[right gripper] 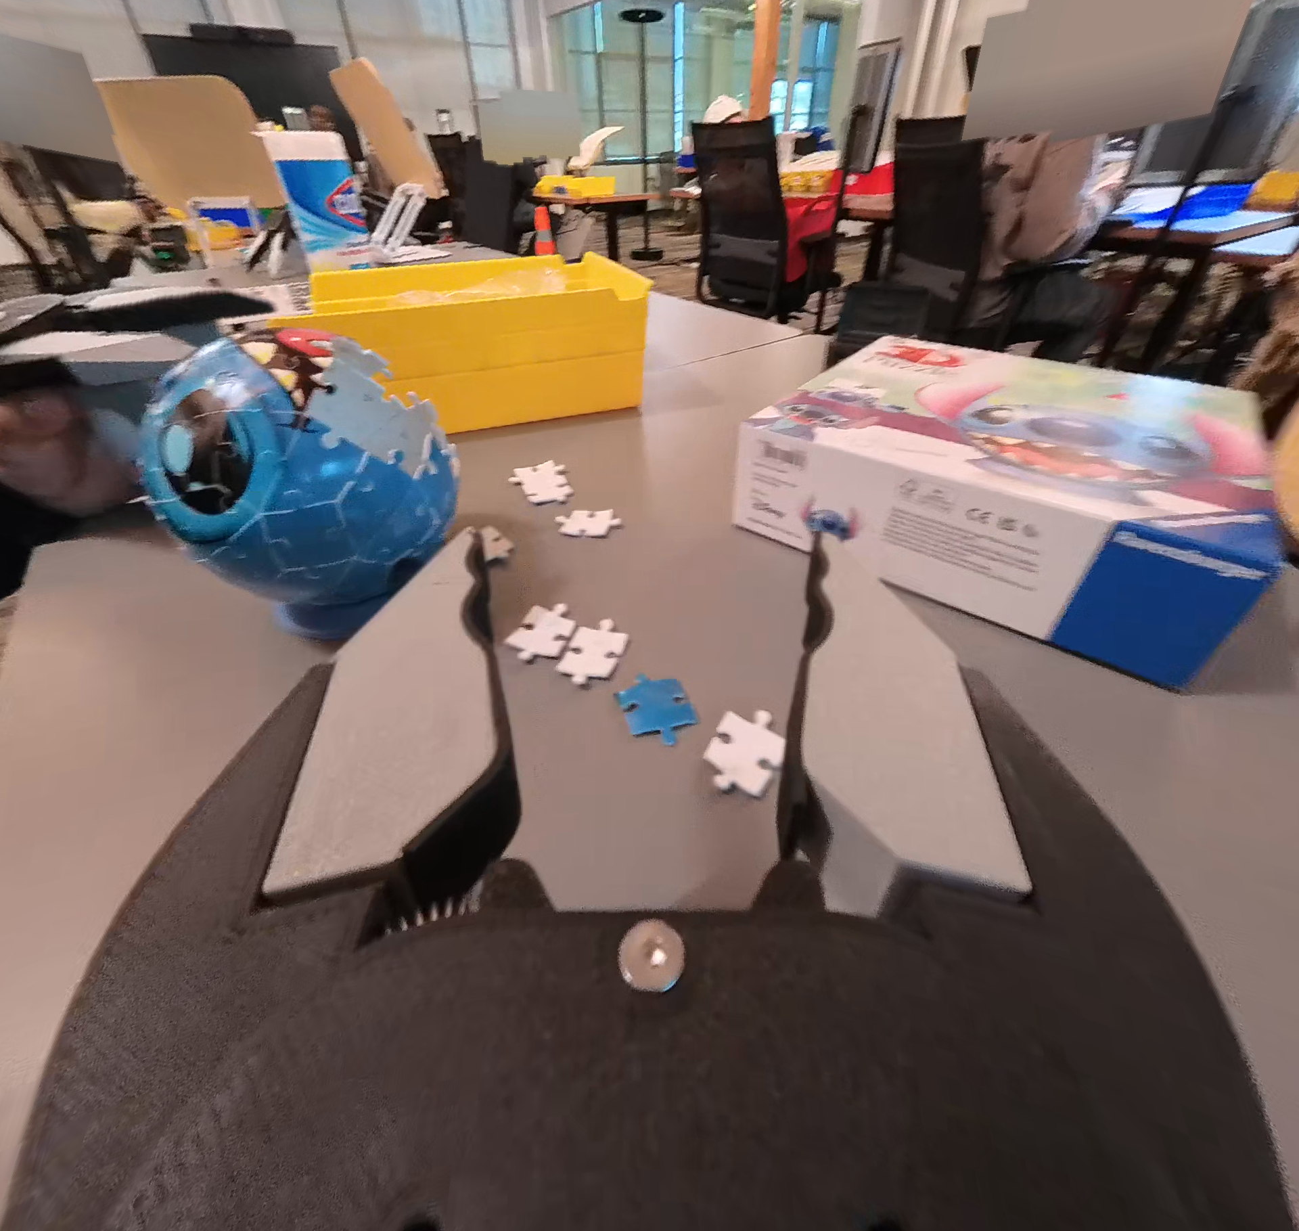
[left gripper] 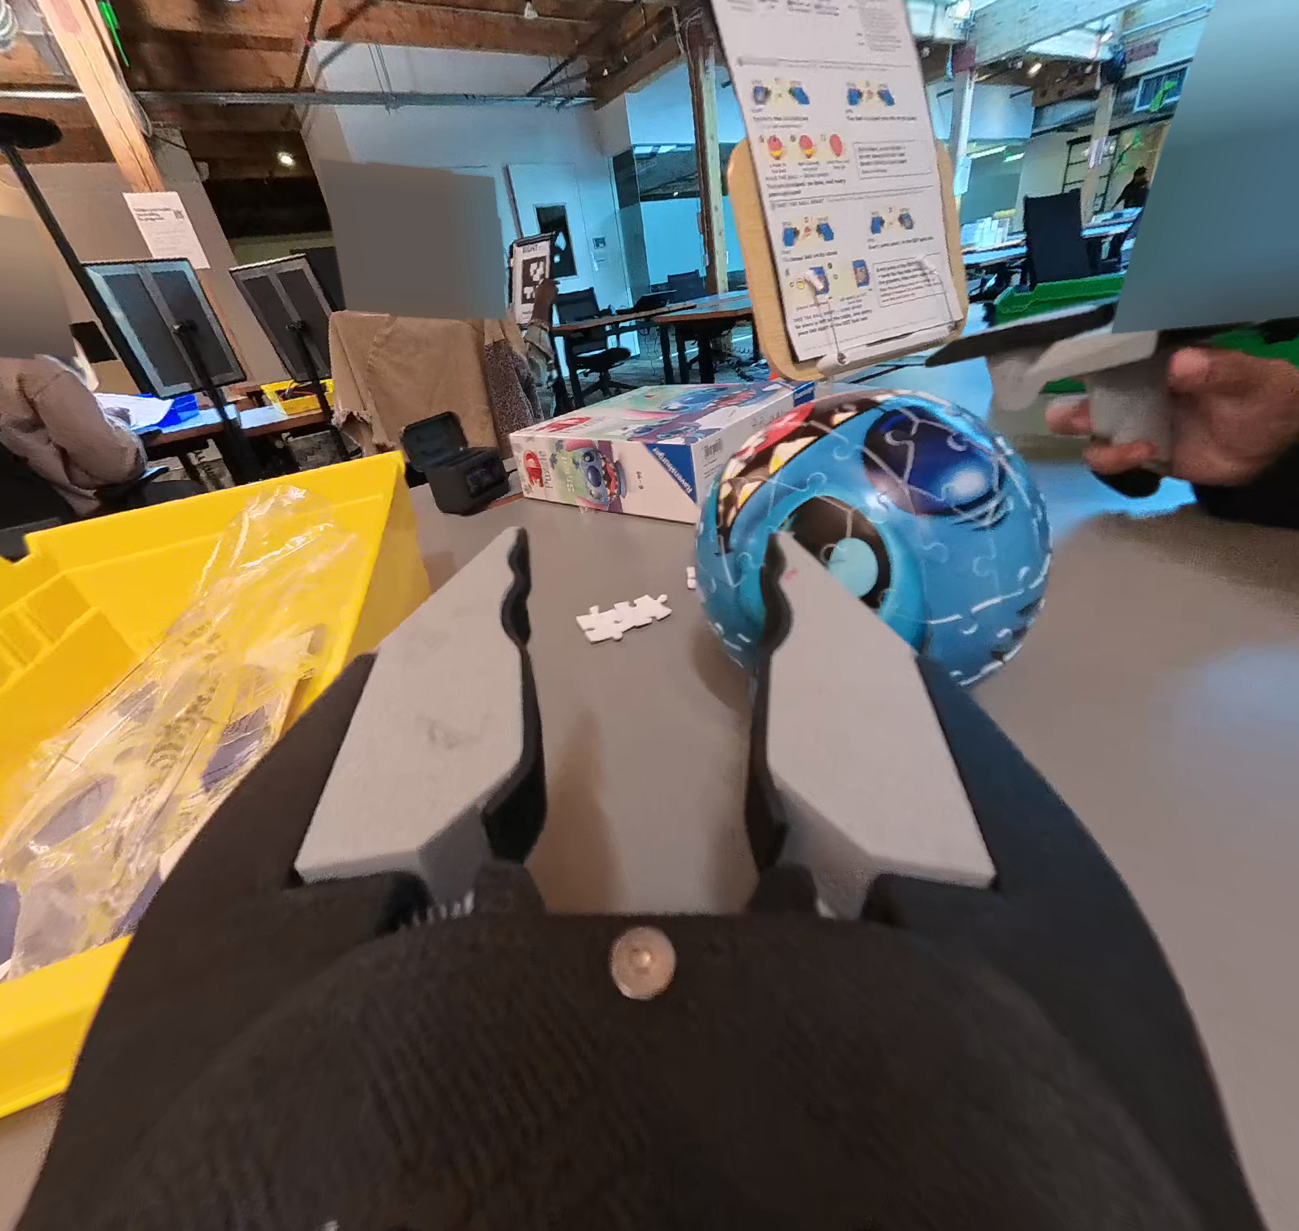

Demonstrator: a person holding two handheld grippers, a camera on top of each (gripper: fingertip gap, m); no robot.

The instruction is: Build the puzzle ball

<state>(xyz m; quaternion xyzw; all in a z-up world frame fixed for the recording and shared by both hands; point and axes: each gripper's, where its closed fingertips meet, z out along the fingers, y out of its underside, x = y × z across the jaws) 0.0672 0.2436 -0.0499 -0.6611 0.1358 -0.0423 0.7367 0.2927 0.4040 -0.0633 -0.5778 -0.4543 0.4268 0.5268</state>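
Note:
A blue puzzle ball [left gripper: 886, 529], partly built, stands on a small blue stand [right gripper: 320, 617] on the grey table [left gripper: 1125, 740]. In the right wrist view the ball [right gripper: 281, 487] has an open gap at its upper right with jagged piece edges. Several loose pieces lie on the table: white ones [right gripper: 566, 642], one blue [right gripper: 657, 707], one white by my right finger [right gripper: 744, 751]. My left gripper [left gripper: 643, 557] is open and empty, left of the ball, above white pieces [left gripper: 622, 617]. My right gripper [right gripper: 643, 550] is open and empty over the loose pieces.
A yellow bin [left gripper: 63, 635] with a clear plastic bag [left gripper: 176, 705] sits left; it also shows in the right wrist view [right gripper: 492, 339]. The puzzle box [right gripper: 1019, 501] lies at right. An instruction sheet on a wooden stand [left gripper: 843, 178] is behind the ball. A black case [left gripper: 460, 466] stands farther back.

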